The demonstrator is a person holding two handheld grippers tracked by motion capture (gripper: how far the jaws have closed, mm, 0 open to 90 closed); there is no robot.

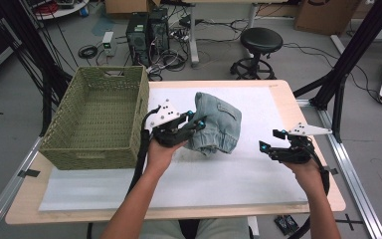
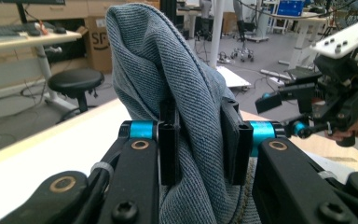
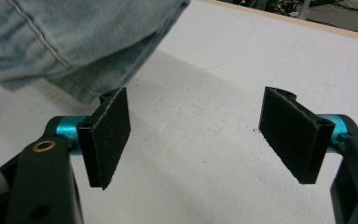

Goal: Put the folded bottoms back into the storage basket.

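A folded bundle of light blue denim [image 1: 217,122] hangs above the white mat near the table's middle. My left gripper [image 1: 195,121] is shut on its left edge. In the left gripper view the denim [image 2: 168,84] rises between the two black pads [image 2: 169,140], which squeeze it from both sides. My right gripper [image 1: 271,140] hovers open over the right part of the mat, apart from the cloth. Its pads [image 3: 109,135] stand wide with nothing between them, and the lifted denim [image 3: 65,42] hangs at the upper left of the right gripper view.
A green woven basket [image 1: 54,144] stands on the table's left side, right beside my left hand. The white mat [image 1: 214,174] covers most of the wooden table [image 1: 323,194]. A black stool [image 1: 261,42] and computer towers [image 1: 146,32] stand on the floor beyond the far edge.
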